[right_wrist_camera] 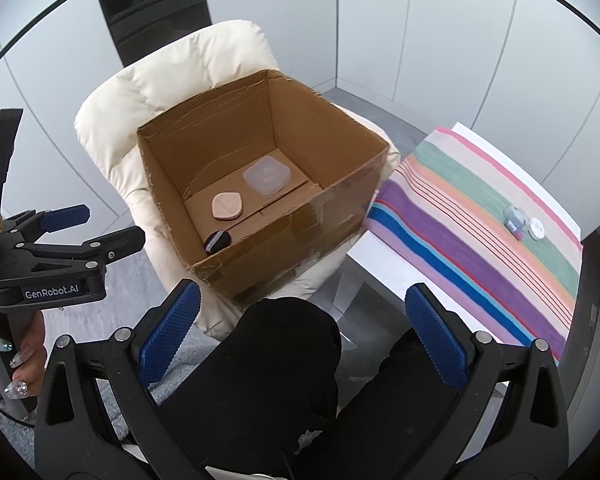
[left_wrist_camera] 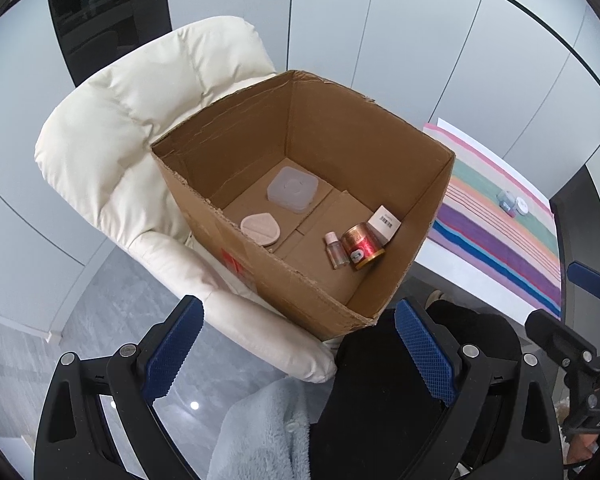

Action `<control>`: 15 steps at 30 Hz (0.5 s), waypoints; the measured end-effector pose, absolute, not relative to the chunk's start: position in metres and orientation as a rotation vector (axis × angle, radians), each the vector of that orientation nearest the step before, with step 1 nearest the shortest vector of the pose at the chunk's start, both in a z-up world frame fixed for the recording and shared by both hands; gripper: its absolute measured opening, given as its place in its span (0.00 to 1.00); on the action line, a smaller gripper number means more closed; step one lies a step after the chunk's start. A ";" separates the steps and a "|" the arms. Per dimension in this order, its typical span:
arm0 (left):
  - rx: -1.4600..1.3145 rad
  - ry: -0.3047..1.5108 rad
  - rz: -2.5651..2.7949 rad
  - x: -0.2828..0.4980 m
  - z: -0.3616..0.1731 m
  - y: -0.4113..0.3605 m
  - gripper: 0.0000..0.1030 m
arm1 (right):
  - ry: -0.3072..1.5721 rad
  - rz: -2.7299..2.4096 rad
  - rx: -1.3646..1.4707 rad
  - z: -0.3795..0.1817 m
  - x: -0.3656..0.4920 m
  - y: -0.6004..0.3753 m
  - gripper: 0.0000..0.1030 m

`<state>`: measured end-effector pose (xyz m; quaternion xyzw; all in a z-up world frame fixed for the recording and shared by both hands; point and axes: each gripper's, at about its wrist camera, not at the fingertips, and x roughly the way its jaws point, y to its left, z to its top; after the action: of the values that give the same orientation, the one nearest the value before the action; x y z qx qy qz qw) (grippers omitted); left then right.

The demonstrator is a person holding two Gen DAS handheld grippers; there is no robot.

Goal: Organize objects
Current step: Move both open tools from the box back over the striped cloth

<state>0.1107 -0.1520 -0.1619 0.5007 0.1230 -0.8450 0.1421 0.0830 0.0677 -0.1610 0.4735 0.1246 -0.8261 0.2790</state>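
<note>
An open cardboard box (left_wrist_camera: 312, 284) (right_wrist_camera: 284, 240) rests on a cream padded chair. Inside lie a clear plastic case (left_wrist_camera: 293, 189) (right_wrist_camera: 266, 177), a pink puff (left_wrist_camera: 259, 229) (right_wrist_camera: 227, 207), a small pink bottle (left_wrist_camera: 336, 250), a red-gold can (left_wrist_camera: 362, 246) and a white carton (left_wrist_camera: 386, 222). A black puff (right_wrist_camera: 217, 241) shows only in the right wrist view. My left gripper (left_wrist_camera: 300, 360) hangs open and empty above the box's near corner. My right gripper (right_wrist_camera: 304, 336) is open and empty too, nearer than the box. Small jars (left_wrist_camera: 512, 203) (right_wrist_camera: 522, 224) sit on the striped cloth.
The cream chair (left_wrist_camera: 112, 140) (right_wrist_camera: 172, 68) holds the box. A table with a striped cloth (left_wrist_camera: 500, 240) (right_wrist_camera: 480, 240) stands to the right. Below are a person's black-clad legs (right_wrist_camera: 284, 380) and a light blue fleece sleeve (left_wrist_camera: 260, 432). A hand (right_wrist_camera: 16, 356) grips the left tool's handle.
</note>
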 end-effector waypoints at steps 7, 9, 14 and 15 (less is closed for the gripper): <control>1.460 0.324 -2.488 0.096 -0.161 -0.133 0.95 | 0.286 -2.292 1.278 -0.156 0.080 0.094 1.00; 1.470 0.308 -2.511 0.089 -0.160 -0.123 0.95 | 0.274 -2.316 1.284 -0.155 0.078 0.104 1.00; 1.505 0.258 -2.576 0.069 -0.158 -0.093 0.95 | 0.233 -2.389 1.312 -0.154 0.074 0.138 1.00; 1.512 0.247 -2.587 0.066 -0.158 -0.087 0.95 | 0.219 -2.407 1.320 -0.154 0.073 0.147 1.00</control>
<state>0.0658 -0.0868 -0.1579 0.5016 0.0821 -0.8585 0.0674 0.0729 0.1468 -0.1539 0.4702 0.0781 -0.8577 0.1928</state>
